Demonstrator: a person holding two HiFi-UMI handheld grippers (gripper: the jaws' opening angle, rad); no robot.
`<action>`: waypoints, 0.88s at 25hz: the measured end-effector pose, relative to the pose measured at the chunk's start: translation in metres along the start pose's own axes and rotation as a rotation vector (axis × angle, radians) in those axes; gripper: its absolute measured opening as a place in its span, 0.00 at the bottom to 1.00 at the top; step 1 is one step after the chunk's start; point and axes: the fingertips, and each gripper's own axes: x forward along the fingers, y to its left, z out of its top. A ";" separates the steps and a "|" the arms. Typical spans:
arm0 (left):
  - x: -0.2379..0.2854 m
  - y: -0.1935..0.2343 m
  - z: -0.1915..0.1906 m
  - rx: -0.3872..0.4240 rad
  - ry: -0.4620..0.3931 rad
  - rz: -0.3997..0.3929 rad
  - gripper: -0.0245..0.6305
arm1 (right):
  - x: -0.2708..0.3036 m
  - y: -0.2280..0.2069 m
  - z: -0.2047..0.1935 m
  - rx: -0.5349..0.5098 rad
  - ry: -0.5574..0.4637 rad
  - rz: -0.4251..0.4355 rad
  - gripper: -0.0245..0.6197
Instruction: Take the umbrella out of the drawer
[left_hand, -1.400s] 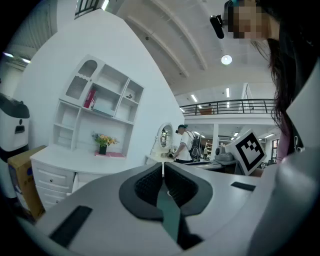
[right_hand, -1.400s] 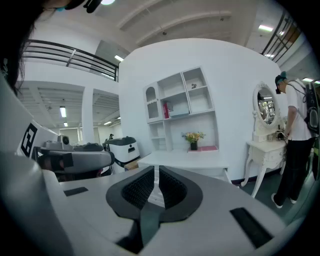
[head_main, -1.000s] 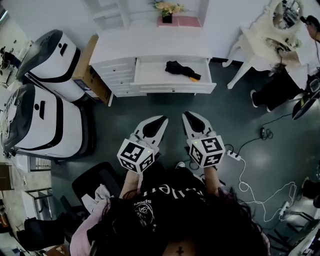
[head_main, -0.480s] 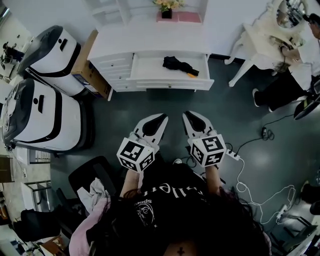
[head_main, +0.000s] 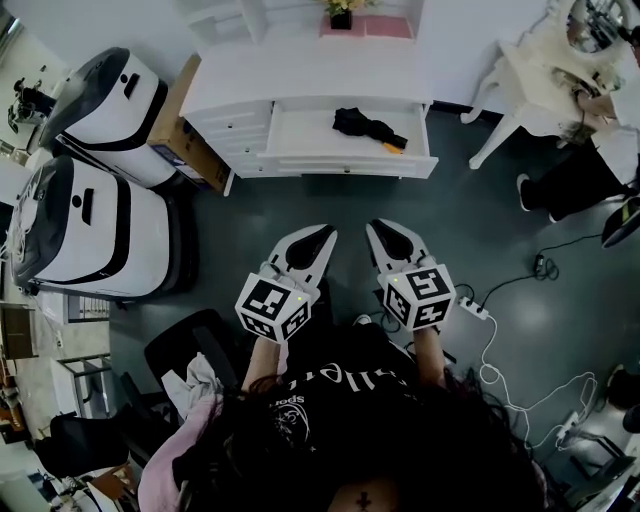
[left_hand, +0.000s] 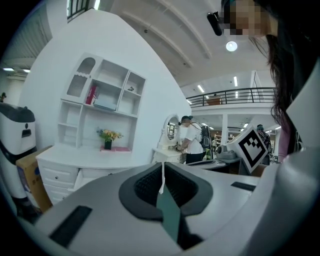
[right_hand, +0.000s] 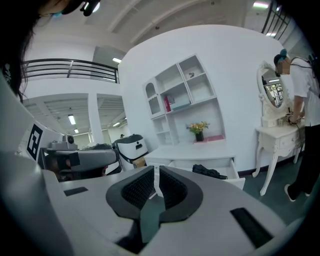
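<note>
Umbrella (head_main: 366, 125) of black folded fabric, with what may be an orange handle end, lies inside the open white drawer (head_main: 345, 164), well apart from both tools. Nearest, the left white two-jaw gripper (head_main: 325, 233) has its dark ribbed pads clenched together on nothing. The right white two-jaw gripper (head_main: 372, 227) is likewise closed and empty. Both hover above the dark grey floor (head_main: 300, 205), pointing toward the white wooden dresser (head_main: 300, 82).
</note>
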 end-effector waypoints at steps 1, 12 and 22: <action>0.002 0.005 -0.001 0.008 0.009 -0.004 0.08 | 0.006 -0.001 0.000 0.006 0.001 -0.003 0.14; 0.050 0.133 0.018 0.039 0.006 -0.082 0.08 | 0.135 -0.027 0.031 0.028 0.010 -0.089 0.14; 0.093 0.246 0.040 0.021 0.007 -0.194 0.08 | 0.256 -0.035 0.059 0.046 0.060 -0.170 0.14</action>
